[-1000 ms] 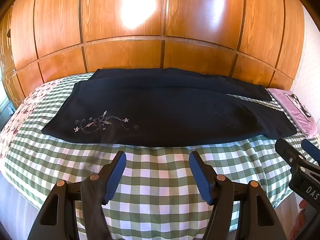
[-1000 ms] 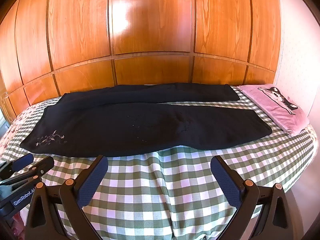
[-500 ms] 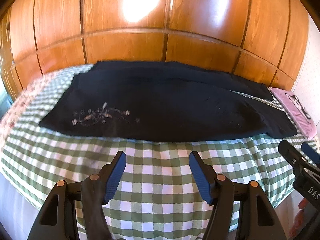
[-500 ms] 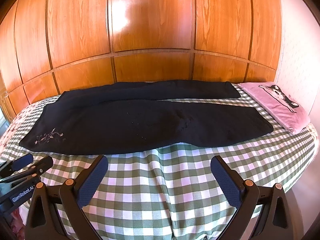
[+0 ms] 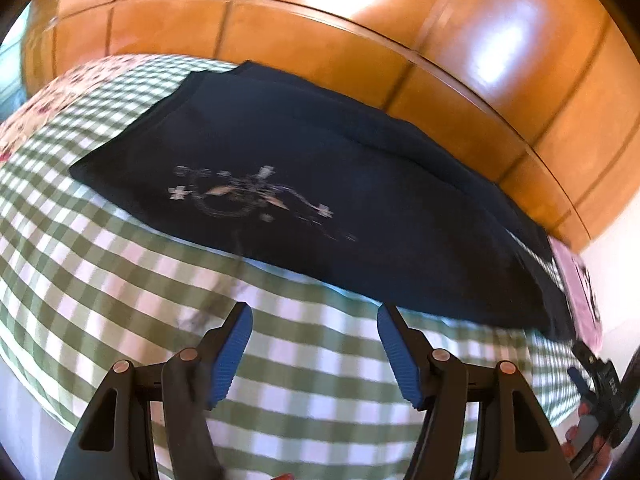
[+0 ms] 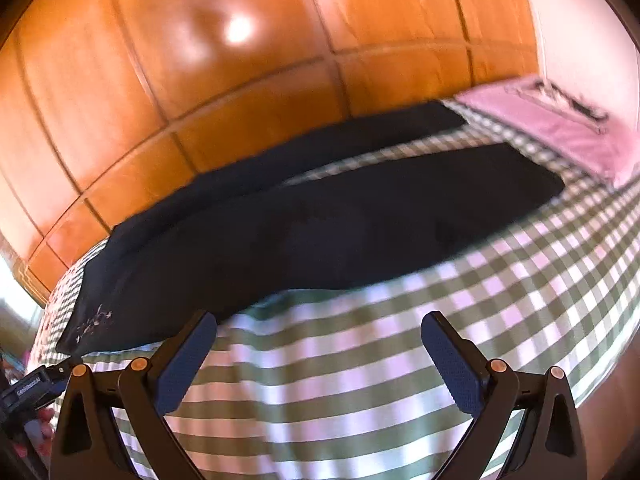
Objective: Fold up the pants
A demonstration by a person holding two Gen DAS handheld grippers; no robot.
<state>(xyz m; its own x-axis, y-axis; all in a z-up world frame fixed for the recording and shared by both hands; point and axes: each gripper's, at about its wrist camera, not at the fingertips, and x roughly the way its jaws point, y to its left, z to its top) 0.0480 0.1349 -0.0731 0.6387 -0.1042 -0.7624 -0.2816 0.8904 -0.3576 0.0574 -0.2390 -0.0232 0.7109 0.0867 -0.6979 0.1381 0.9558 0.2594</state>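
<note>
Dark navy pants (image 5: 360, 200) lie flat across a green-and-white checked bed, waist end to the left with pale floral embroidery (image 5: 248, 196), legs stretching right. In the right wrist view the pants (image 6: 320, 236) show both legs spread apart toward the pillow. My left gripper (image 5: 314, 320) is open and empty, just short of the pants' near edge by the embroidery. My right gripper (image 6: 320, 332) is open and empty, close to the near edge at mid-leg. Both views are motion-blurred.
A pink pillow (image 6: 560, 120) lies at the bed's right end. A glossy wooden panelled wall (image 5: 360, 40) stands behind the bed. A floral cloth (image 5: 60, 92) covers the bed's far left. The other gripper shows at the edges (image 5: 600, 376) (image 6: 32, 384).
Both grippers have moved forward and closer to the pants' near edge; the left has swung toward the waist end, the right has tilted. Both stay open.
</note>
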